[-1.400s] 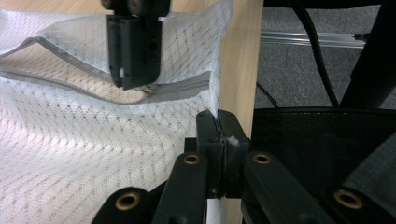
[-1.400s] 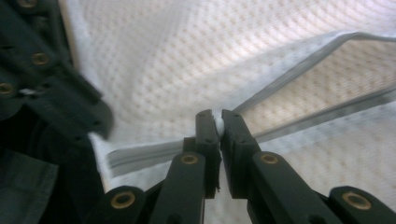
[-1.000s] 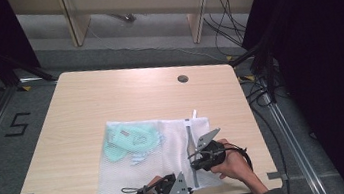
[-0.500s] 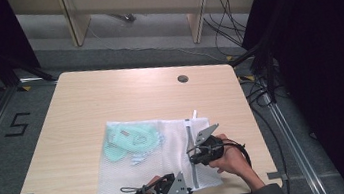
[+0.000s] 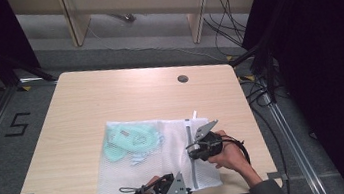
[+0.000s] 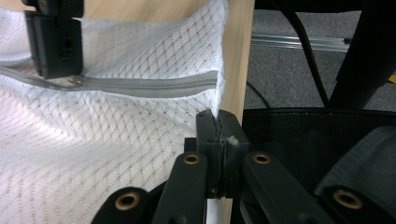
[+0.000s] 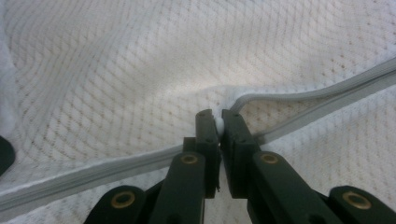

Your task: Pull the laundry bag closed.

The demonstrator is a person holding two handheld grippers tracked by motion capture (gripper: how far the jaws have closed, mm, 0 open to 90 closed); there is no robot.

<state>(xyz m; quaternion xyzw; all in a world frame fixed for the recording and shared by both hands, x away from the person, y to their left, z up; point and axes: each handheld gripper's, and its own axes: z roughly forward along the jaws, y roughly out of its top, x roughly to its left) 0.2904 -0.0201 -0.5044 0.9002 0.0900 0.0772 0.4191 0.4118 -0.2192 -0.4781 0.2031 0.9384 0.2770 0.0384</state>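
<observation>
My table (image 5: 109,95) carries the white mesh laundry bag (image 5: 170,178) at its near right part, with mint-green cloth (image 5: 130,140) inside. My left tool (image 6: 218,122) is clamped on the bag's corner at the table edge. My right tool (image 7: 218,125) pinches the white zipper pull (image 7: 219,124) along the grey zipper (image 6: 154,86).

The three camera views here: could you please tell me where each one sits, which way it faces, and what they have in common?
High view: fixed above the person's side, looking forward and down on the table; both hands, left gripper and right gripper show.
Left gripper view: rides the left gripper, whose shut jaws pinch the mesh bag at the table's near edge.
Right gripper view: rides the right gripper, shut on the zipper pull.
Shared: the bag's grey zipper and the right gripper.
</observation>
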